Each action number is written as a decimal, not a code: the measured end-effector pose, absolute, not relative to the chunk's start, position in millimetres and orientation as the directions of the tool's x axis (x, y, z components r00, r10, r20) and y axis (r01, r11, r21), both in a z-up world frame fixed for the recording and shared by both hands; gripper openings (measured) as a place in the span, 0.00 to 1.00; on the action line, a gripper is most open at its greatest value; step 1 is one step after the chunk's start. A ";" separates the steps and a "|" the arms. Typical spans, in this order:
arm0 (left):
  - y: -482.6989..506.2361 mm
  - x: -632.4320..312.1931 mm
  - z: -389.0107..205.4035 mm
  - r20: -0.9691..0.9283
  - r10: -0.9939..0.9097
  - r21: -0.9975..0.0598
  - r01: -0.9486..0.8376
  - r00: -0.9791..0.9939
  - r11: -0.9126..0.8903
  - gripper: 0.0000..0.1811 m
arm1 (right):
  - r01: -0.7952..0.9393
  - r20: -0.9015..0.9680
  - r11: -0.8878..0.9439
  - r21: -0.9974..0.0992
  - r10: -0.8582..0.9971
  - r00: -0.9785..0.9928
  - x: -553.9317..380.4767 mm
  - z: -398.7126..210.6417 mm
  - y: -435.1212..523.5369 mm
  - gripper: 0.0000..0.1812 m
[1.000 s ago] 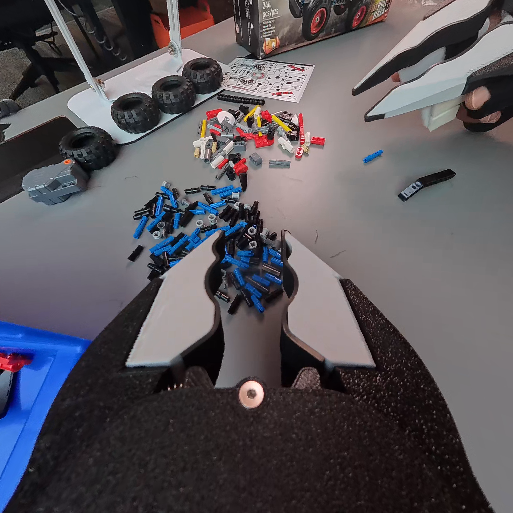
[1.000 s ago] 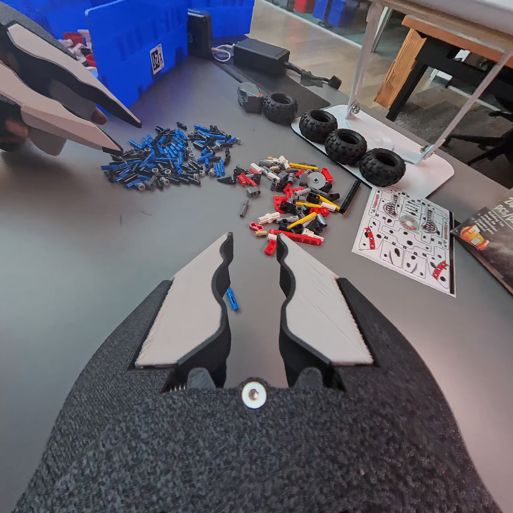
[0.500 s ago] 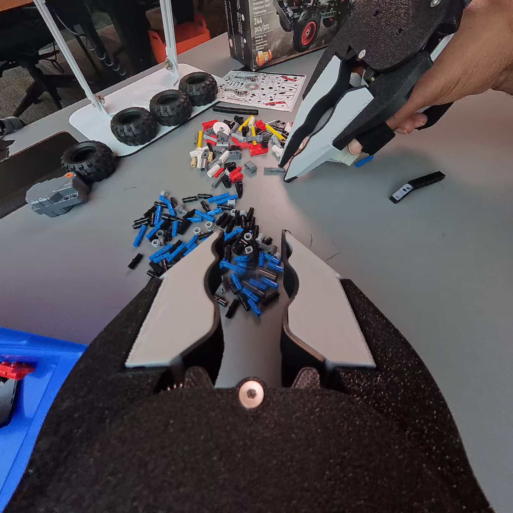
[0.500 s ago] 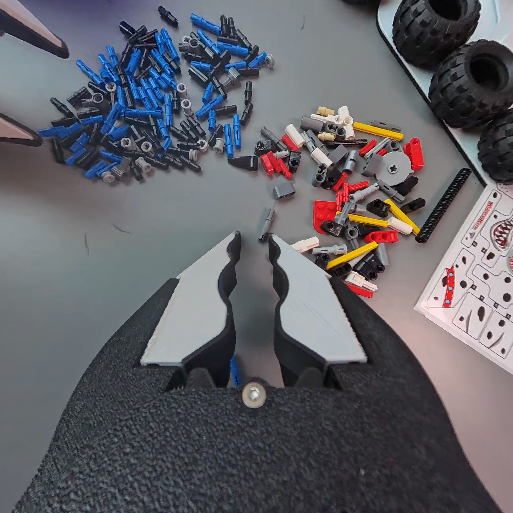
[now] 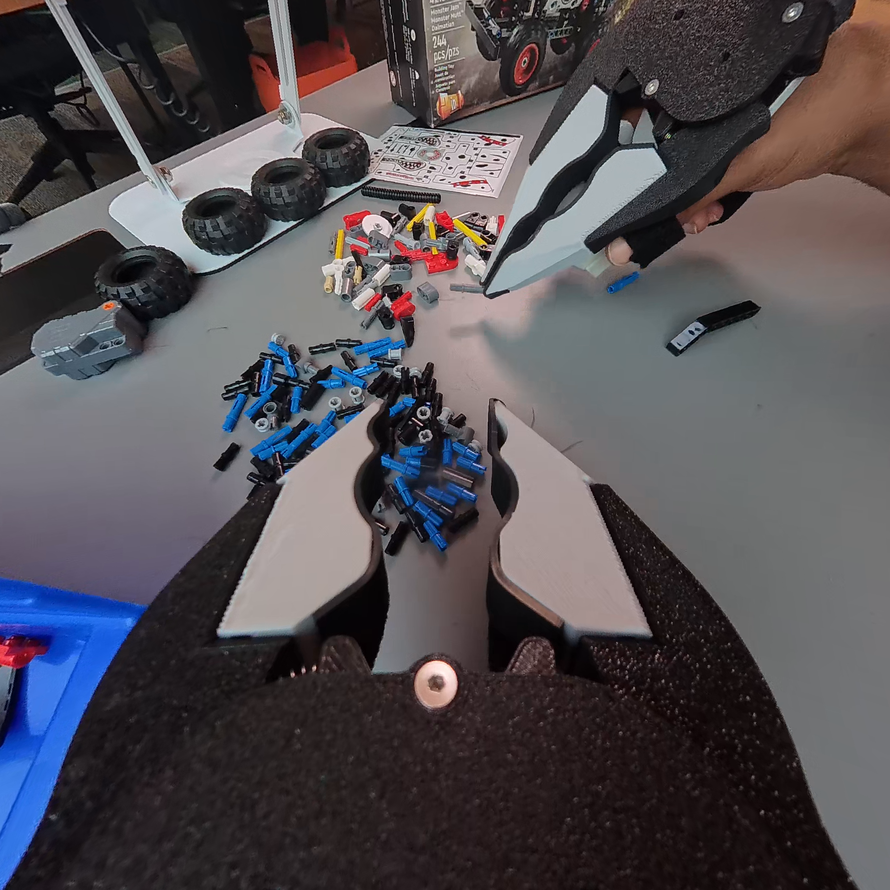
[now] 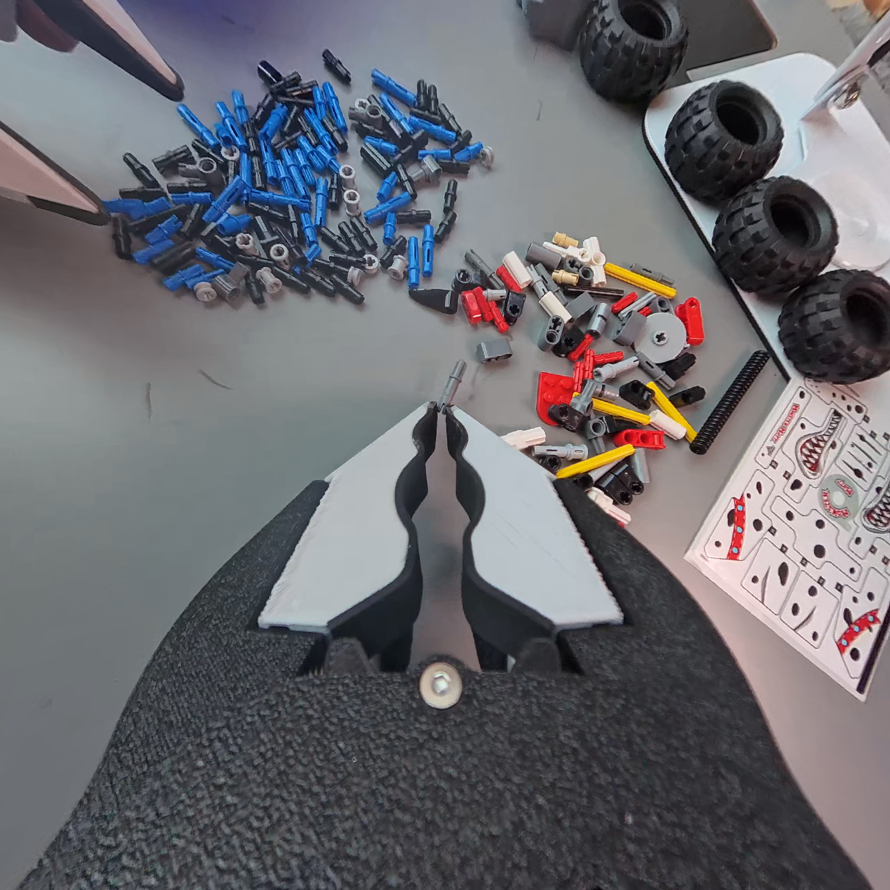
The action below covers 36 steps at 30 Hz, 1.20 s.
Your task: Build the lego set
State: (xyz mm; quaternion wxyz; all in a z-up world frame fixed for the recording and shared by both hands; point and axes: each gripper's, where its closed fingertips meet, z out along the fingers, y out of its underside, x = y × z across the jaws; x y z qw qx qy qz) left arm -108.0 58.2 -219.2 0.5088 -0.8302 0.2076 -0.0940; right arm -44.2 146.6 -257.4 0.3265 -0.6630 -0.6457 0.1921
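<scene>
My right gripper (image 6: 440, 408) points down at the grey table, its tips shut on the near end of a small grey pin (image 6: 453, 382) that lies beside the mixed pile of red, yellow, grey and white parts (image 6: 602, 346). In the left wrist view the right gripper (image 5: 490, 290) touches that grey pin (image 5: 463, 287). My left gripper (image 5: 436, 405) is open and empty, hovering low over the pile of blue and black pins (image 5: 424, 462). It also shows in the right wrist view (image 6: 137, 154) at the pile's edge.
Three black tyres (image 5: 288, 189) sit on a white stand base (image 5: 144, 212); a fourth tyre (image 5: 143, 281) and a grey motor block (image 5: 86, 343) lie to the left. A sticker sheet (image 6: 814, 525), the set's box (image 5: 462, 53), a black spring (image 6: 729, 402), a lone blue pin (image 5: 622, 282), a black beam (image 5: 713, 327) and a blue bin (image 5: 43, 674) are around. The gap from one gripper's tips to the other's is roughly 12 centimeters. The left tips stand about 20 centimeters off the grey motor block (image 5: 86, 343).
My right gripper has come in from the right, dropped towards the table and closed its jaws on the grey pin. The left gripper has stayed open over the pin pile.
</scene>
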 end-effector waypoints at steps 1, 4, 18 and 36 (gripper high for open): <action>58.1 -107.9 -218.7 -0.053 -0.440 -0.885 -0.246 0.896 -0.395 0.22 | 0.712 0.176 0.068 -0.699 0.981 0.080 -45.6 -251.0 144.5 0.02; 57.4 -106.0 -213.4 -0.035 -0.447 -0.898 -0.224 0.894 -0.378 0.23 | 0.650 0.217 0.142 -0.747 0.976 0.037 -49.4 -228.3 135.3 0.02; 42.4 -74.0 -190.1 0.042 -0.605 -0.949 -0.159 0.795 -0.273 0.17 | 0.366 0.238 0.269 -0.891 0.963 -0.127 -35.7 -186.1 53.8 0.02; 33.8 -63.7 -169.3 0.139 -0.666 -0.970 -0.035 0.733 -0.240 0.16 | 0.245 0.301 0.336 -0.909 0.938 -0.168 -38.5 -168.8 31.1 0.02</action>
